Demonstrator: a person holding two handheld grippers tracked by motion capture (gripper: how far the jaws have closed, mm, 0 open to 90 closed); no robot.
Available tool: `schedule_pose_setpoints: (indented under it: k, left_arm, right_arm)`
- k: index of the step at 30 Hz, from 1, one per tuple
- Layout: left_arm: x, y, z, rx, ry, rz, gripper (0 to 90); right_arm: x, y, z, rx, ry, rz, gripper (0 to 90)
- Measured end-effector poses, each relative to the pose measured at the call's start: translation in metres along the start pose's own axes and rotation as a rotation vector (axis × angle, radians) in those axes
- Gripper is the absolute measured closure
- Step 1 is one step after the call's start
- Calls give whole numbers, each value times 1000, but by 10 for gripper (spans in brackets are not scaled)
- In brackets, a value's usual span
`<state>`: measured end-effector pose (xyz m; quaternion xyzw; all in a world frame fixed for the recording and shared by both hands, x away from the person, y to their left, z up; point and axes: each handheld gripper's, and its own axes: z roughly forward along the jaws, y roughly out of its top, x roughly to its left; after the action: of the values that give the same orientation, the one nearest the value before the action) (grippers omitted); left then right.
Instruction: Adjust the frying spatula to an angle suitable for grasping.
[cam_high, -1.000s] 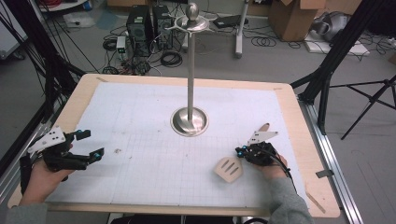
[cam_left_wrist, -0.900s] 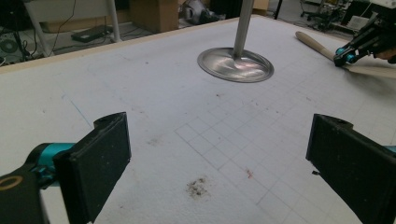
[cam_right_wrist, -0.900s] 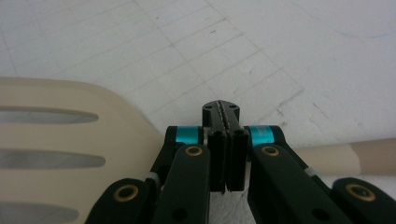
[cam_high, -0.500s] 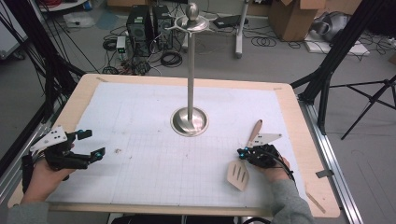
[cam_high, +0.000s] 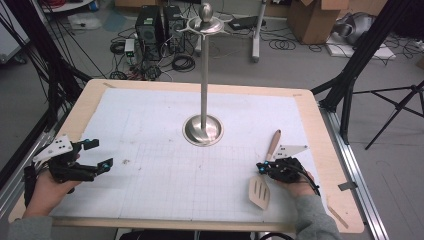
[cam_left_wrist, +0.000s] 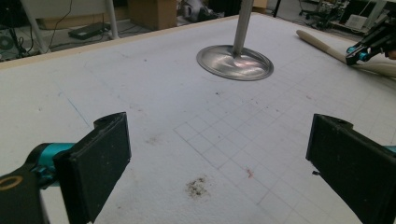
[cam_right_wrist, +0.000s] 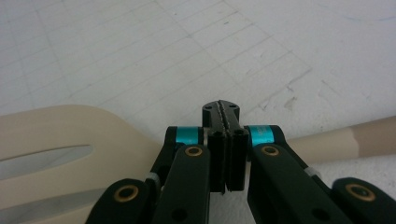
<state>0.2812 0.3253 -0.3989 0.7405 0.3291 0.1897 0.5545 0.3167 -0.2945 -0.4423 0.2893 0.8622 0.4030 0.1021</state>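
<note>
At a lab desk (cam_high: 320, 210) covered with a gridded white mat (cam_high: 165, 125), the right claw (cam_high: 263, 167) is pressed together over the neck of a slotted beige spatula (cam_high: 260, 192), its jaws meeting flush in the right gripper view; whether the pads actually bite the spatula there cannot be made out, since the black jaws hide the spot where blade meets handle. The spatula's blade (cam_right_wrist: 56, 154) is cut off at the left edge of that view and its handle (cam_right_wrist: 336, 140) runs out at the right. From above, the spatula lies near the desk's right front corner, blade toward the person, wooden handle end pointing away toward the metal stand (cam_high: 203, 131).

The left claw (cam_high: 100, 156) rests near the desk's left edge, jaws spread wide with nothing between them but bare mat and a dark smudge (cam_left_wrist: 197, 186).

The stand's round base sits at mid-desk, its pole rising to a top disc with a knob; nothing hangs on it. Broad open mat lies between the two hands, and also behind the stand. Beyond the far edge, cables and boxes clutter the floor (cam_high: 300, 60).
</note>
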Motion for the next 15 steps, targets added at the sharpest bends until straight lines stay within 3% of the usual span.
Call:
schedule_pose_setpoints:
  k: [15]
  left_arm:
    - [1, 1, 3, -7, -10, -1, 69]
  right_arm:
    - [7, -16, -16, -20, 41, 9, 900]
